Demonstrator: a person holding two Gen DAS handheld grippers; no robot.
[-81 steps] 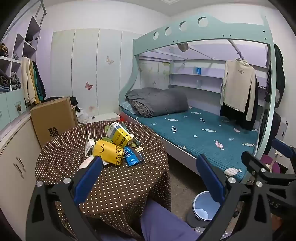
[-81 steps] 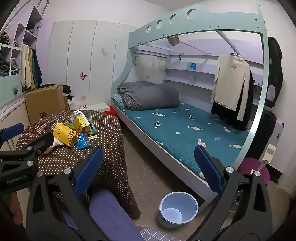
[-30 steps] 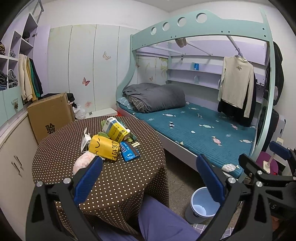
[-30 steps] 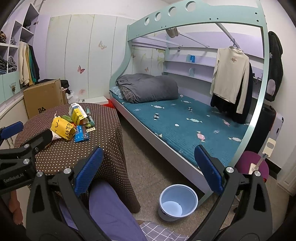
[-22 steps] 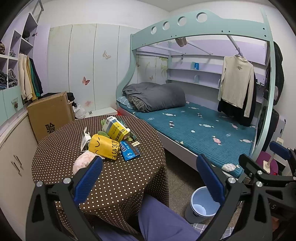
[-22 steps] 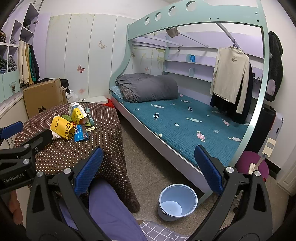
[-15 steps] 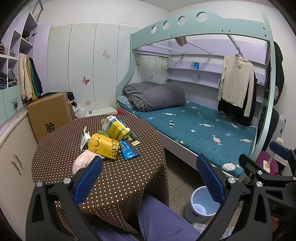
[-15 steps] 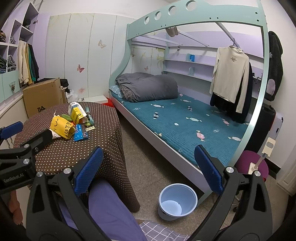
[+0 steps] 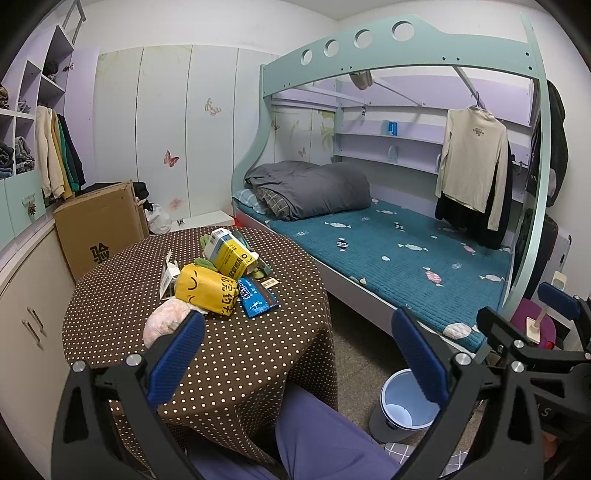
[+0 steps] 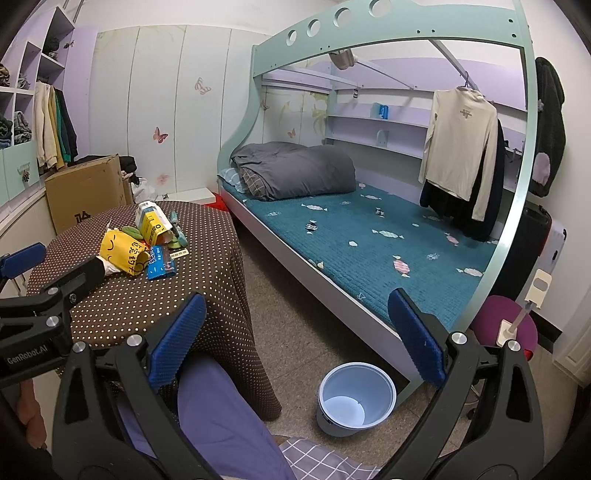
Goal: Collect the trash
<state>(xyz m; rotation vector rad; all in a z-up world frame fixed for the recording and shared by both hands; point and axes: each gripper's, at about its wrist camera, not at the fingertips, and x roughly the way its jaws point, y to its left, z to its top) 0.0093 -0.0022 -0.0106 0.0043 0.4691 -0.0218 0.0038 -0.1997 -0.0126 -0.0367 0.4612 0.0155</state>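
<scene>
Wrappers and cartons [image 9: 218, 280] lie heaped on a polka-dot tabletop [image 9: 229, 354] beside a bunk bed [image 10: 369, 236] in a small bedroom. A pale blue bin [image 10: 356, 398] stands on the floor by the bed. Both the left tongs [image 9: 295, 354] and right tongs [image 10: 295, 339] gape wide, empty.

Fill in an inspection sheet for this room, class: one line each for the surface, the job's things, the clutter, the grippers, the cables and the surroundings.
Surface: round table under a brown polka-dot cloth.
Job's things: a pile of trash mid-table: yellow crumpled bag with a smiling face, flat blue wrapper, yellow and white carton, pink crumpled wad; pale blue round bin on the floor by the bed, with no trash visible inside.
Clutter: brown cardboard box behind the table.
Grippers: left gripper open, holding nothing; right gripper open, holding nothing.
Cables: nothing seen.
Surroundings: mint-green bunk bed frame, teal mattress, grey duvet, hanging cream sweater.
</scene>
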